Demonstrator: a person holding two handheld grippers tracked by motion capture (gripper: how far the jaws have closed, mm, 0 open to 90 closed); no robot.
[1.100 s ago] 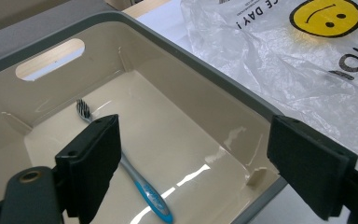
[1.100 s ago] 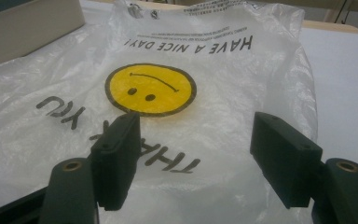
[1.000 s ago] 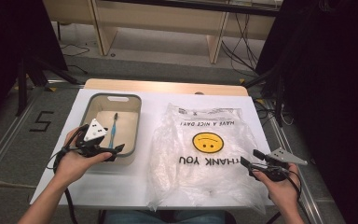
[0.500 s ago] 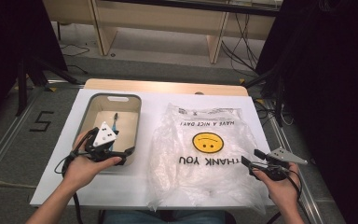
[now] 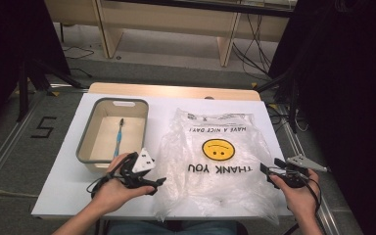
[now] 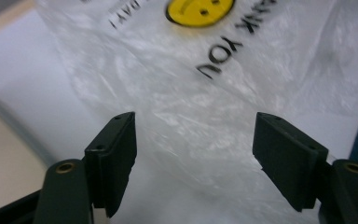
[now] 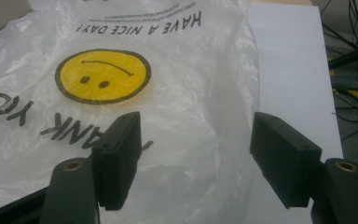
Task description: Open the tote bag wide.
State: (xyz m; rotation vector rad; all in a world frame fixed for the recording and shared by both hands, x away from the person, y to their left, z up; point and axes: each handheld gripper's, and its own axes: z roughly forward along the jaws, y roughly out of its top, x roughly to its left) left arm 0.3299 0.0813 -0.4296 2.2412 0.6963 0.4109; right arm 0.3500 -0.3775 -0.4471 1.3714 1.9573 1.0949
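A clear plastic bag (image 5: 215, 161) with a yellow smiley face and the words THANK YOU lies flat on the white table (image 5: 63, 191). My left gripper (image 5: 152, 182) hovers at the bag's front left edge, open, with the bag (image 6: 191, 116) spread beyond its jaws. My right gripper (image 5: 269, 172) stands open at the bag's front right edge, over the bag (image 7: 186, 112) near its right border. Nothing is held between either pair of jaws. A blue toothbrush (image 5: 119, 138) lies in the grey bin (image 5: 89, 131) at the left.
The bin stands just behind my left hand. A wooden strip (image 5: 171, 91) runs along the table's far edge. Bare white table (image 7: 289, 70) lies right of the bag. Cables (image 5: 254, 54) lie on the floor beyond.
My left gripper has moved from over the bin toward the front and right, down to the bag's left edge. The right gripper has stayed in place.
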